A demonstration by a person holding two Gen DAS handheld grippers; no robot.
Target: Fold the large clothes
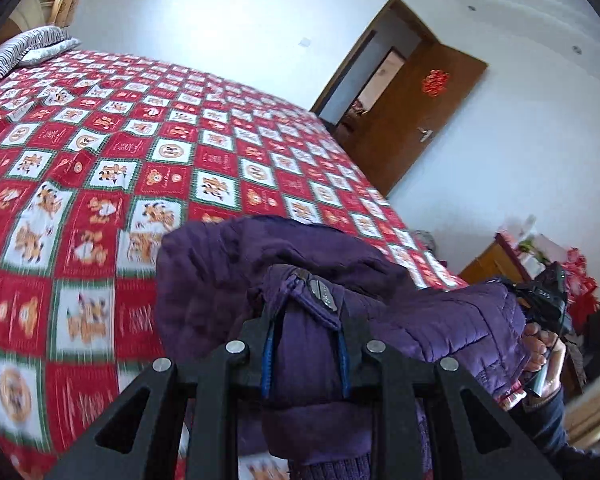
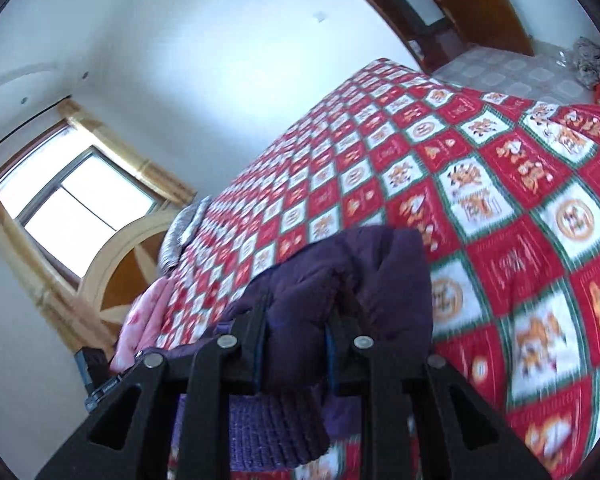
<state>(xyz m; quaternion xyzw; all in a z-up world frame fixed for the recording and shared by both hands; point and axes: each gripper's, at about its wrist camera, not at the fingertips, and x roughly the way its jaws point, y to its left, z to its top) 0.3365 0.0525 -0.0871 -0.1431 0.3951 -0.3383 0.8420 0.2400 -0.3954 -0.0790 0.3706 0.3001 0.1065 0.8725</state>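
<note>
A purple quilted jacket (image 1: pixel 228 276) hangs over the near part of a bed with a red, white and green patchwork cover (image 1: pixel 148 148). My left gripper (image 1: pixel 306 312) is shut on a thick fold of the jacket with a zipper pull on top. The right gripper and the hand holding it (image 1: pixel 544 320) show at the right edge of the left wrist view, at the jacket's other end. In the right wrist view my right gripper (image 2: pixel 298 320) is shut on a bunched fold of the jacket (image 2: pixel 364 276), its knitted cuff (image 2: pixel 276 420) hanging below. The bed cover (image 2: pixel 480 216) lies behind.
Striped pillows (image 1: pixel 28 48) lie at the bed's head, with pink cloth (image 2: pixel 144 320) nearby. An open brown door (image 1: pixel 428 120) stands beyond the bed. A wooden cabinet with red items (image 1: pixel 540 264) stands at the right. A window (image 2: pixel 72 208) is on the left wall.
</note>
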